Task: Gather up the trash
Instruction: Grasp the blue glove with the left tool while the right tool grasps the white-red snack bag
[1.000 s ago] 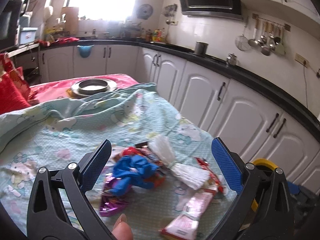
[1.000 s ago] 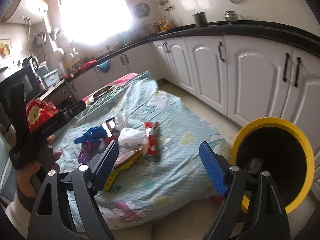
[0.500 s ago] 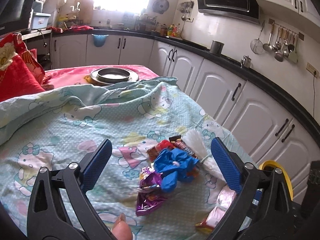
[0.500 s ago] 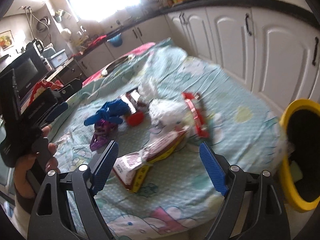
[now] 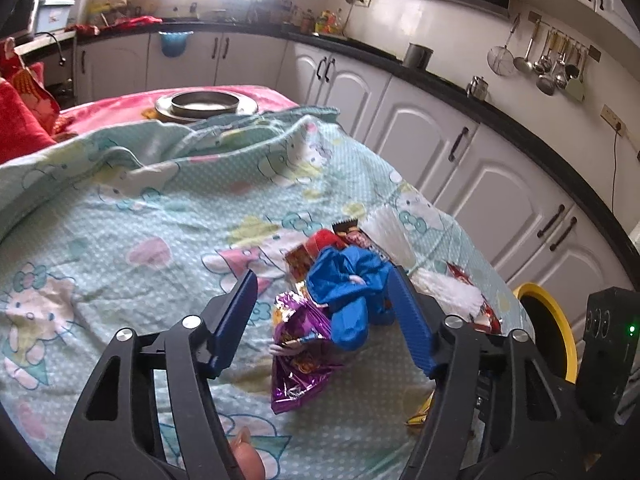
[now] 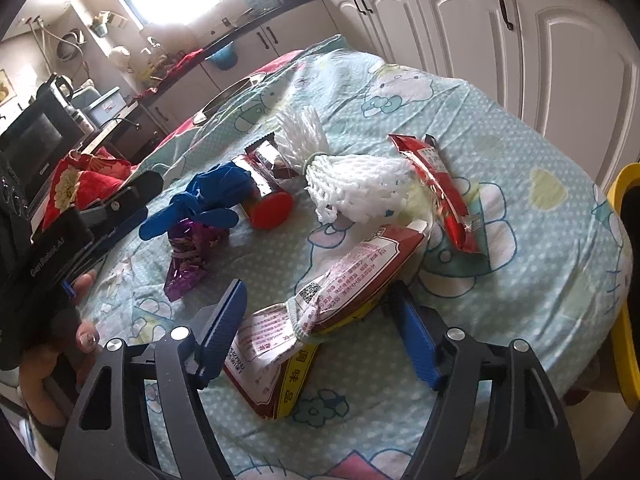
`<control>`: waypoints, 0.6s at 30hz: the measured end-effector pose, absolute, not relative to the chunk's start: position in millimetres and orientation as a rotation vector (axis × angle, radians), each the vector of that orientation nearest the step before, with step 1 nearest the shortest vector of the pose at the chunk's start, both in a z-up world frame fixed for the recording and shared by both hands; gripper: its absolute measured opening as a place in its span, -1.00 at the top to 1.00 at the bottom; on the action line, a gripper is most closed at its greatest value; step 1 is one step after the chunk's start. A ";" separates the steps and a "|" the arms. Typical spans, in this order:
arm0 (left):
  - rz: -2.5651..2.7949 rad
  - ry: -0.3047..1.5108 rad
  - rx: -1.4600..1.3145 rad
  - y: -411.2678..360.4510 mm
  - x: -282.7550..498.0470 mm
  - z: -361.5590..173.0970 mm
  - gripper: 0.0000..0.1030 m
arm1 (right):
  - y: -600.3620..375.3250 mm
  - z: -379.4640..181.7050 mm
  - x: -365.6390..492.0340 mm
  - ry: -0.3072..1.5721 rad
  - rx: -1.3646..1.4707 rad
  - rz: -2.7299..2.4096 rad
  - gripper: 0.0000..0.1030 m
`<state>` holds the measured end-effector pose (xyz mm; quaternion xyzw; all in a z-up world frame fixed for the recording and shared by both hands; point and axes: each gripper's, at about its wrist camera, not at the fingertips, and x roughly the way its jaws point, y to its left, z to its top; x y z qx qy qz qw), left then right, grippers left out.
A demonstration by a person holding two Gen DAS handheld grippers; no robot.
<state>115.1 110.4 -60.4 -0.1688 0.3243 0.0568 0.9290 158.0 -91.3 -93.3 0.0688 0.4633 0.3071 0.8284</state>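
Trash lies on a table with a light green cartoon cloth [image 5: 120,216]. My left gripper [image 5: 324,320] is open, its jaws on either side of a purple foil wrapper [image 5: 300,360] and a crumpled blue glove [image 5: 348,292]. My right gripper [image 6: 320,336] is open around a red, white and yellow snack bag [image 6: 332,304]. A white foam net [image 6: 352,188], a red wrapper [image 6: 436,184], a red cap [image 6: 272,208] and a silver wrapper [image 6: 264,168] lie beyond. The yellow-rimmed bin [image 5: 548,332] stands at the table's right edge [image 6: 624,264].
A metal pan [image 5: 204,104] sits on the pink cloth at the far end. Red cushions [image 5: 20,120] lie far left. White cabinets [image 5: 500,184] and a black counter run along the right. The left gripper body [image 6: 52,240] shows in the right wrist view.
Both grippers have moved in lower over the table. The left one now brackets the purple wrapper and blue glove; the right one now brackets the snack bag. Both stay open.
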 end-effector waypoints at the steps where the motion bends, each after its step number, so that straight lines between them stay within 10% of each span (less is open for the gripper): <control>1: 0.107 0.671 -0.350 109.7 115.7 -62.1 -0.12 | -91.1 -93.7 158.9 0.983 0.147 0.651 -0.34; 18: 0.041 0.734 -0.345 100.7 122.3 -69.6 0.77 | -100.9 -96.5 160.2 0.991 0.189 0.698 0.28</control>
